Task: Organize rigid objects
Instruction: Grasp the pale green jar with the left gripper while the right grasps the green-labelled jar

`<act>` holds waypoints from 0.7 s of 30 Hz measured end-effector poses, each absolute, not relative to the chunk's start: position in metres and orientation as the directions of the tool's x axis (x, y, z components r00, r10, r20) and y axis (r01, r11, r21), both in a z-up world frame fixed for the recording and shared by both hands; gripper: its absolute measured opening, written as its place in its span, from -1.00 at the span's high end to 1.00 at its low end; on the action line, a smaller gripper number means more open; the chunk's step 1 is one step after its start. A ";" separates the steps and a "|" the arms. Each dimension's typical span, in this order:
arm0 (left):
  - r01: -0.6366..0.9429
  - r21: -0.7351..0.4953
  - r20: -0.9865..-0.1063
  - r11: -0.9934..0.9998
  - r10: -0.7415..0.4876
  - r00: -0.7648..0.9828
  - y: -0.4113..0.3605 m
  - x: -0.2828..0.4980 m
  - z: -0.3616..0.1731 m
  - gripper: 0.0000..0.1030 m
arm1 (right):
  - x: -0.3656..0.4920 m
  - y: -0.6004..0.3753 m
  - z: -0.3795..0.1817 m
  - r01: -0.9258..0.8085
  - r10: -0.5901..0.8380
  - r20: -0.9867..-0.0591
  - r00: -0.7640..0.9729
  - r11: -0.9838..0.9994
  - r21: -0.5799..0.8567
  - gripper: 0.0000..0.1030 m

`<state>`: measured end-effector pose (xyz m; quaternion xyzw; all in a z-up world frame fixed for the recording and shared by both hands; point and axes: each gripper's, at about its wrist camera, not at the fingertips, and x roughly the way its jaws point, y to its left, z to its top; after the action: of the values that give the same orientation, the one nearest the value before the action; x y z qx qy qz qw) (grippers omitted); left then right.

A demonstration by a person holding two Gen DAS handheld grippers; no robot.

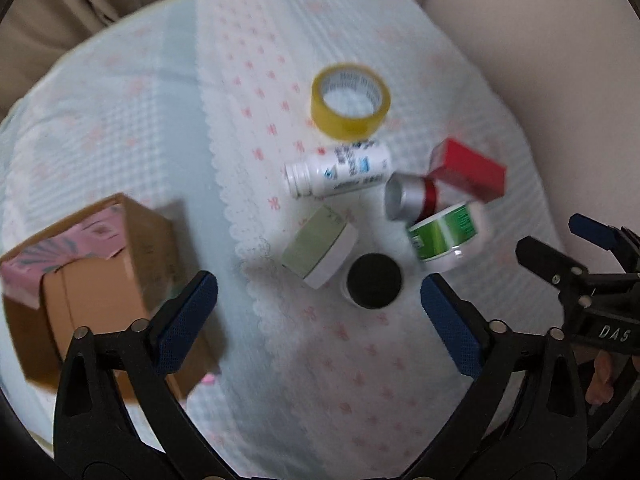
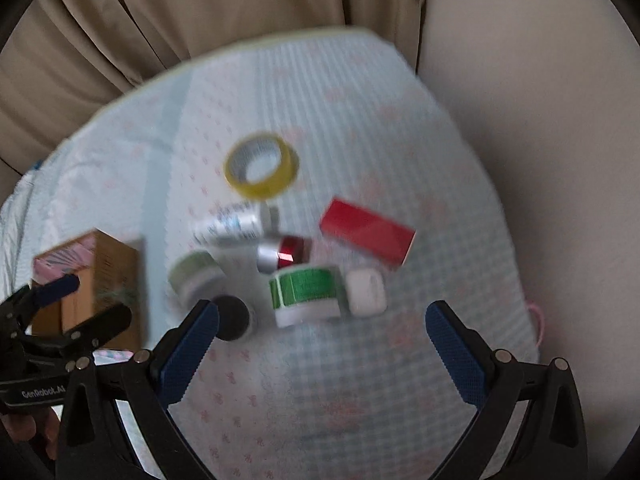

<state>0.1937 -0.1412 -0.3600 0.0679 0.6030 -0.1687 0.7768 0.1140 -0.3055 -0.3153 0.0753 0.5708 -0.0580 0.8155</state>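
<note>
A cluster of small items lies on the patterned cloth: a yellow tape roll (image 1: 351, 100), a white bottle (image 1: 340, 168) on its side, a red box (image 1: 468, 170), a silver-and-red cylinder (image 1: 412, 196), a green-labelled jar (image 1: 448, 236), a pale green tin (image 1: 320, 246) and a black-lidded jar (image 1: 374, 286). A white case (image 2: 366, 294) sits beside the green-labelled jar (image 2: 306, 294). My left gripper (image 1: 318, 284) hangs open above the tin and black lid, holding nothing. My right gripper (image 2: 322, 308) is open and empty above the green jar. Both views are blurred.
An open cardboard box (image 1: 92, 280) with pink packaging inside stands at the left of the cluster. Beige curtains (image 2: 200, 12) hang behind the table, and a pale wall (image 2: 520, 120) is on the right. The cloth-covered table's edge (image 2: 520, 280) curves close past the red box (image 2: 366, 236).
</note>
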 end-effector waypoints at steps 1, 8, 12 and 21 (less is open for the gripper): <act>0.354 -0.091 -0.964 0.931 -0.171 0.201 -0.142 0.198 -0.369 -0.89 | 0.118 -0.305 -0.326 0.179 -0.010 -0.946 0.324 0.983 0.051 -0.99; 0.426 -0.082 -0.985 0.901 -0.137 0.101 -0.151 0.221 -0.421 -0.68 | 0.149 -0.294 -0.394 0.152 -0.032 -0.982 0.188 0.988 -0.003 -0.76; 0.454 -0.065 -0.992 0.889 -0.106 0.066 -0.158 0.232 -0.444 -0.66 | 0.162 -0.291 -0.420 0.155 -0.038 -0.994 0.105 0.988 -0.021 -0.67; 0.469 -0.117 -0.992 0.875 -0.127 -0.010 -0.164 0.247 -0.467 -0.05 | 0.177 -0.290 -0.463 0.094 -0.062 -0.997 -0.048 0.993 -0.067 -0.34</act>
<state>0.2470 -0.1640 -0.4672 0.1260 0.6773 -0.2154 0.6921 0.1766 -0.2895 -0.4633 0.0109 0.7217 -0.0566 0.6898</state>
